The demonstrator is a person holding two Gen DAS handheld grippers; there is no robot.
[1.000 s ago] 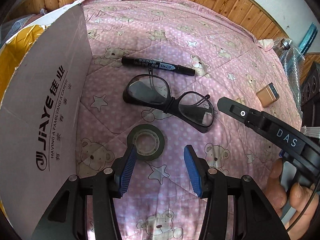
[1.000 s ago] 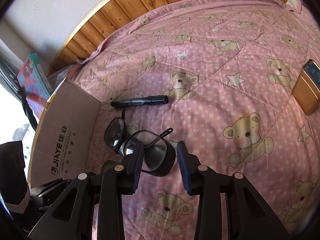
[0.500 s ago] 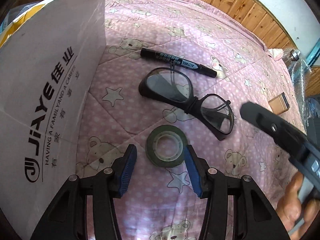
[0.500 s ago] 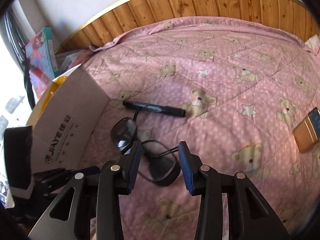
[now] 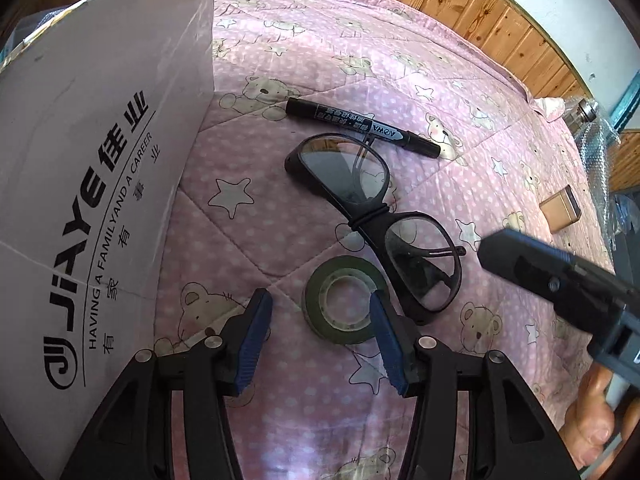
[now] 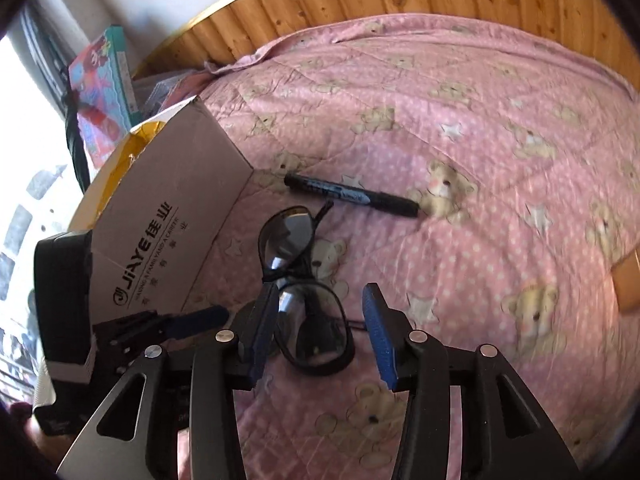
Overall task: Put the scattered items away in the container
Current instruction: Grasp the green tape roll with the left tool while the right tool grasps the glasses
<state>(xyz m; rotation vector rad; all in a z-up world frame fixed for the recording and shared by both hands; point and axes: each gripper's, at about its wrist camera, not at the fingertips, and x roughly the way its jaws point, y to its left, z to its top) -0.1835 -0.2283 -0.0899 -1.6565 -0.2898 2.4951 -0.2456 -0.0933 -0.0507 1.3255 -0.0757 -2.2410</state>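
Observation:
A dark green tape roll (image 5: 340, 267) lies flat on the pink quilt (image 5: 304, 92), just ahead of my left gripper (image 5: 320, 316). That gripper is open, and its right finger overlaps the roll's edge. Black-framed glasses (image 5: 370, 214) lie beyond the roll, and a black marker (image 5: 362, 128) lies behind them. The cardboard box (image 5: 100, 168) stands at the left. My right gripper (image 6: 320, 316) is open, with the near lens of the glasses (image 6: 286, 236) between its fingers. The marker (image 6: 352, 196) and the box (image 6: 160, 216) also show in the right wrist view. The tape roll is hidden in that view.
A small gold box (image 5: 560, 208) lies on the quilt at the far right, with a bottle in bubble wrap (image 5: 586, 114) past the bed's edge. Wooden panelling (image 6: 360, 4) borders the bed. Colourful books (image 6: 100, 92) stand behind the cardboard box. A hand (image 5: 592, 420) holds the right gripper.
My left gripper has shifted left toward the box, so the tape roll now sits by its right finger. The right gripper has turned and its fingers have spread slightly around the near lens.

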